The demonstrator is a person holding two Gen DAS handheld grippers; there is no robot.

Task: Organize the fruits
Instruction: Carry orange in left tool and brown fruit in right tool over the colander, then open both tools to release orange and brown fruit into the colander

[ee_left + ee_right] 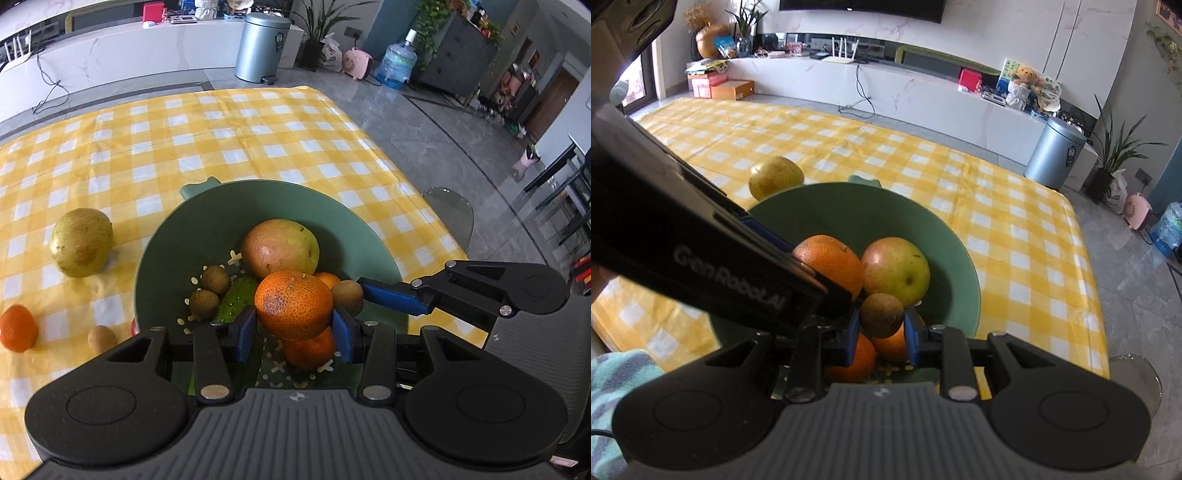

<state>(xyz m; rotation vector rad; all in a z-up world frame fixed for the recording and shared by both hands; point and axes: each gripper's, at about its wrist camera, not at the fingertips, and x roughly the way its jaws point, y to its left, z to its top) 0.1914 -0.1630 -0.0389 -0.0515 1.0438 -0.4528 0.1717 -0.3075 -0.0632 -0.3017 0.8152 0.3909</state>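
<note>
I have both tongs over the green perforated plastic bowl near the tabletop's right edge for dropping: left tongs clamp a round orange tangerine, right tongs pinch a small brown longan.

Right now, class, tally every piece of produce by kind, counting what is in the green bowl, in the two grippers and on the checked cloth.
Round orange tangerine: 4
Small brown longan: 4
Large yellow-green fruit: 2
Bumpy green cucumber: 1
Total: 11
</note>
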